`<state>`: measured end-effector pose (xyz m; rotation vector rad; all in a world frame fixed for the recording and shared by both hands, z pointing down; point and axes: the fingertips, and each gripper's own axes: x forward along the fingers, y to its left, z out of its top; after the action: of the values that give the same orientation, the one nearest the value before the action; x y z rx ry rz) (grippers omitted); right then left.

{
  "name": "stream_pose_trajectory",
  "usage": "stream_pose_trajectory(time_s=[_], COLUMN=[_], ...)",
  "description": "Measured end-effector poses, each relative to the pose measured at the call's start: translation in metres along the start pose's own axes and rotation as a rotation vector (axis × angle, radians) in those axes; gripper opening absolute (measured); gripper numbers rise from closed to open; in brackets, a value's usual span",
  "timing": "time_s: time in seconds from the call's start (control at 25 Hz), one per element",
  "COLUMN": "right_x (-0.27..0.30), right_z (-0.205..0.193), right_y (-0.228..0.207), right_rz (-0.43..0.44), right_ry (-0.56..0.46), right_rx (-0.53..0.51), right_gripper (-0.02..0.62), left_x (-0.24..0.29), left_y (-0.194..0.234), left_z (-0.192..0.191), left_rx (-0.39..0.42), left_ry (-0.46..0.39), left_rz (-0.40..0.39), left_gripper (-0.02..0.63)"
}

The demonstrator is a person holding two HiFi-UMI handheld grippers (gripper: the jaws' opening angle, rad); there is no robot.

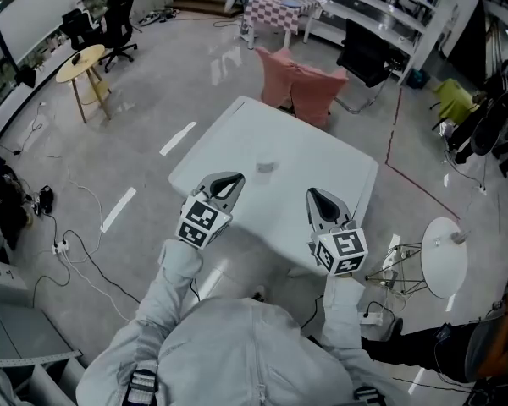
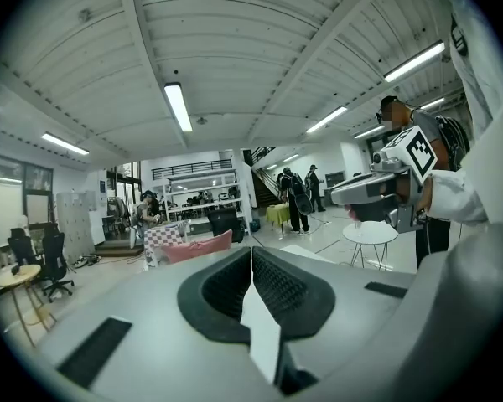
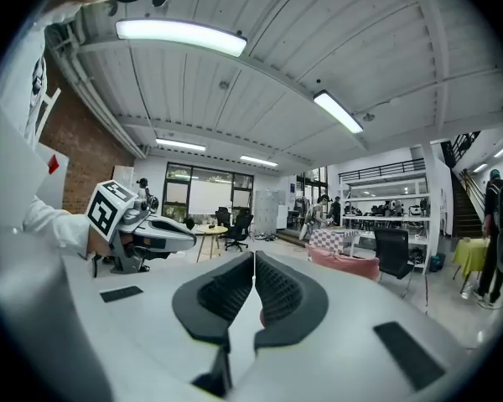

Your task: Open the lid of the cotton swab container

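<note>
A small, pale cotton swab container (image 1: 267, 167) sits alone near the middle of the white table (image 1: 237, 134); it is too small to tell how its lid stands. My left gripper (image 1: 234, 178) hovers over the table's near left edge with its jaws shut and nothing between them. My right gripper (image 1: 314, 194) hangs over the near right edge, also shut and empty. Both stand short of the container. The left gripper view shows the black pads (image 2: 272, 287) pressed together, with the right gripper (image 2: 377, 188) beside them. In the right gripper view the pads (image 3: 277, 291) meet too, with the left gripper (image 3: 155, 234) at the left.
Two pink chairs (image 1: 300, 83) stand at the table's far side, with a black office chair (image 1: 364, 57) behind them. A small round white side table (image 1: 444, 256) is at the right. A round wooden table (image 1: 80, 62) stands far left. Cables (image 1: 76, 244) lie on the floor at the left.
</note>
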<state>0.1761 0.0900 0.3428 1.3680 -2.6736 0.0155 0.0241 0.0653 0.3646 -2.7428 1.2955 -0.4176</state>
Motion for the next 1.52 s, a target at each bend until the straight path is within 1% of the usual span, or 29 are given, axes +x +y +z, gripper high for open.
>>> stream_pose_trajectory(time_s=[0.4,0.76,1.0,1.2,1.4,1.52], right_x=[0.043,0.077,0.095,0.12,0.15,0.172], right_z=[-0.004,-0.017,-0.03,-0.042,-0.045,-0.045], right_y=[-0.067,-0.099,-0.109,-0.111,-0.09,-0.079], right_rz=[0.051,0.095,0.139,0.163,0.16,0.135], right_ry=[0.004,0.017,0.03,0.055,0.071,0.078], right_rx=[-0.011,0.0,0.02,0.043,0.049,0.047], right_gripper=[0.035,0.035,0.035,0.035,0.035,0.035], left_x=[0.073,0.114,0.13,0.141,0.133,0.129], left_y=[0.018,0.031,0.04,0.054,0.085,0.108], left_z=[0.007,-0.008,-0.023,-0.033,-0.055,-0.066], left_rx=[-0.011,-0.037,-0.055,-0.052,-0.064,-0.069], left_ry=[0.017,0.051,0.088,0.112,0.127,0.121], left_rz=[0.035,0.055,0.071,0.062,0.04,0.01], left_gripper=[0.023,0.023,0.023,0.023,0.023,0.023])
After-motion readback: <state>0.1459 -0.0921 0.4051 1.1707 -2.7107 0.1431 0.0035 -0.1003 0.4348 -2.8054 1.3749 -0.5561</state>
